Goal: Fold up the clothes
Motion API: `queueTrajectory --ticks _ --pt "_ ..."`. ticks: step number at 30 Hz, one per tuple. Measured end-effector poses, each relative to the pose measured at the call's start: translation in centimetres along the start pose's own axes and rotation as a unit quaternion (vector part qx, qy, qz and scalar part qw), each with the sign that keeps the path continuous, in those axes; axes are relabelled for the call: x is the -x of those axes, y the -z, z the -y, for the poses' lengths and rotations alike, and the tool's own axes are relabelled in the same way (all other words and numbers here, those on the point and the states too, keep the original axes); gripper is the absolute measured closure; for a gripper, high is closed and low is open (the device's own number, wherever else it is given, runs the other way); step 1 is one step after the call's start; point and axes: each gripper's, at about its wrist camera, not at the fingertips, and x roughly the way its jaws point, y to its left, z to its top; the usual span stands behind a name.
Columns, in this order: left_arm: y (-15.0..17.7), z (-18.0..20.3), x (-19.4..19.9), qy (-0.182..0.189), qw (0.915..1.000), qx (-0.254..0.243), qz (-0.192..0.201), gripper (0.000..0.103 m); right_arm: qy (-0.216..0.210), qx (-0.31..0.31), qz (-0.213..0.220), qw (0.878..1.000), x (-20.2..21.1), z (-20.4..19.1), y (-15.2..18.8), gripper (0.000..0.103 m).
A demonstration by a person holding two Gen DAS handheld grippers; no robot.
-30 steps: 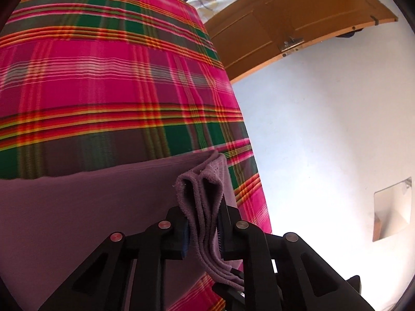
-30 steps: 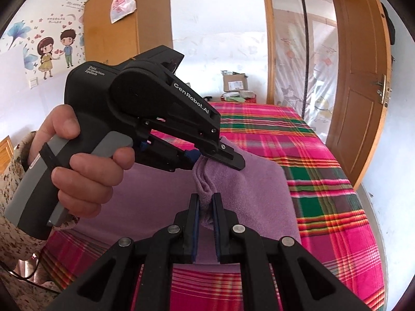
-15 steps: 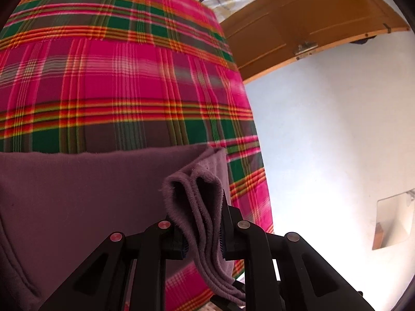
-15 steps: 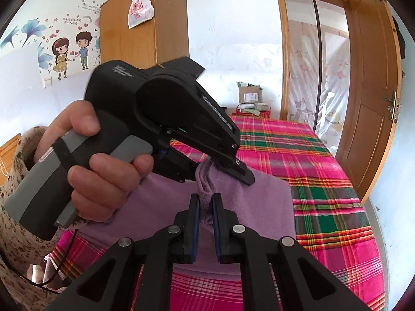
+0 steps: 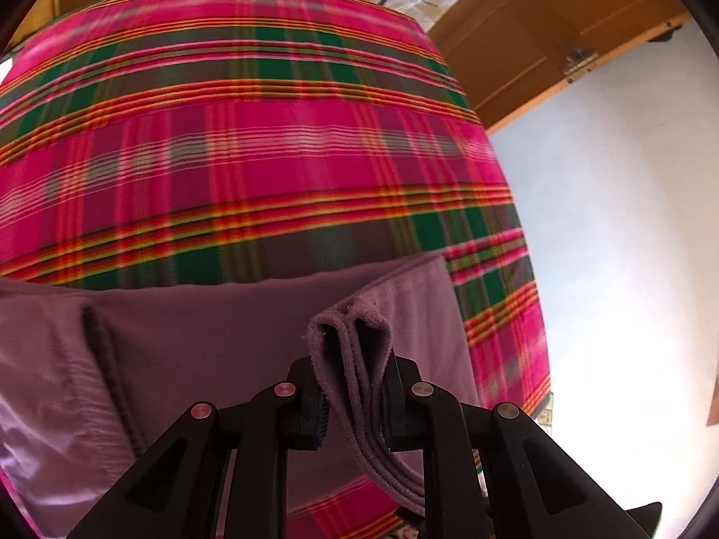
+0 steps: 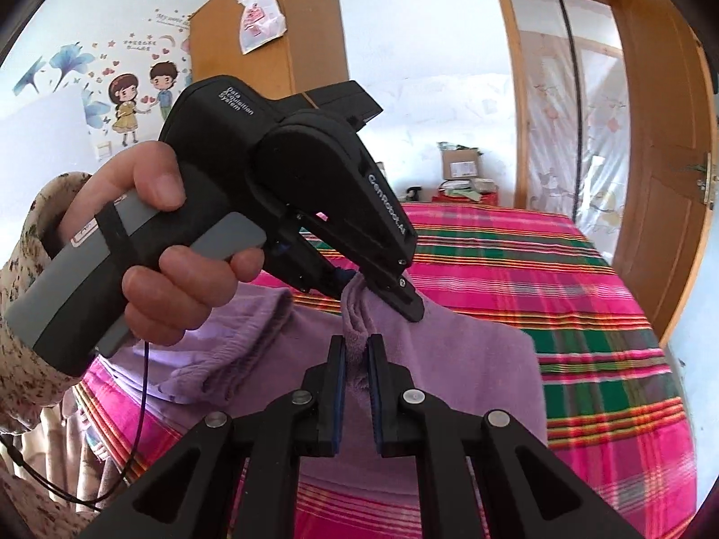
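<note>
Plaid-covered bed [image 5: 269, 157] ahead of the left gripper [image 5: 352, 386], pinching a bunched edge of the purple garment [image 5: 202, 337] spread below it, wooden door [image 6: 665, 134] at right, right gripper [image 6: 356, 364] clamped on the same garment fold, just beneath the hand-held left gripper.

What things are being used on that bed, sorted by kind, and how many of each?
Black handheld two-finger claws: 2, left claw, right claw
Soft purple fleece garments: 1
Pink-and-green plaid bedsheets: 1
Total: 4
</note>
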Motion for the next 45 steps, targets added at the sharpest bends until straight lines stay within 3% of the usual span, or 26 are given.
queueTrajectory --ticks 11,24,27,39,45 --pt "0.7 -3.9 -0.7 -0.018 0.9997 0.017 0.005 0.086 -0.039 0.010 -0.030 0.999 -3.5 -1.7 0.8 0.093" --pt "1.3 -7.4 -1.8 -0.015 0.9988 0.045 -0.004 0.086 -0.055 0.010 -0.074 0.996 -8.2 -2.9 3.2 0.093" --pt "1.4 -8.1 -1.7 -0.018 0.9982 0.056 -0.004 0.082 -0.055 0.007 -0.083 0.995 -9.1 -2.8 3.2 0.093" --pt "3.2 -9.5 2.7 -0.022 0.9930 0.085 0.080 0.074 -0.058 0.005 -0.110 0.992 -9.7 -4.0 3.8 0.088" --pt "5.0 -10.2 6.0 -0.019 0.9871 0.092 0.130 0.073 -0.097 0.016 -0.110 0.989 -8.9 -4.6 3.1 0.084"
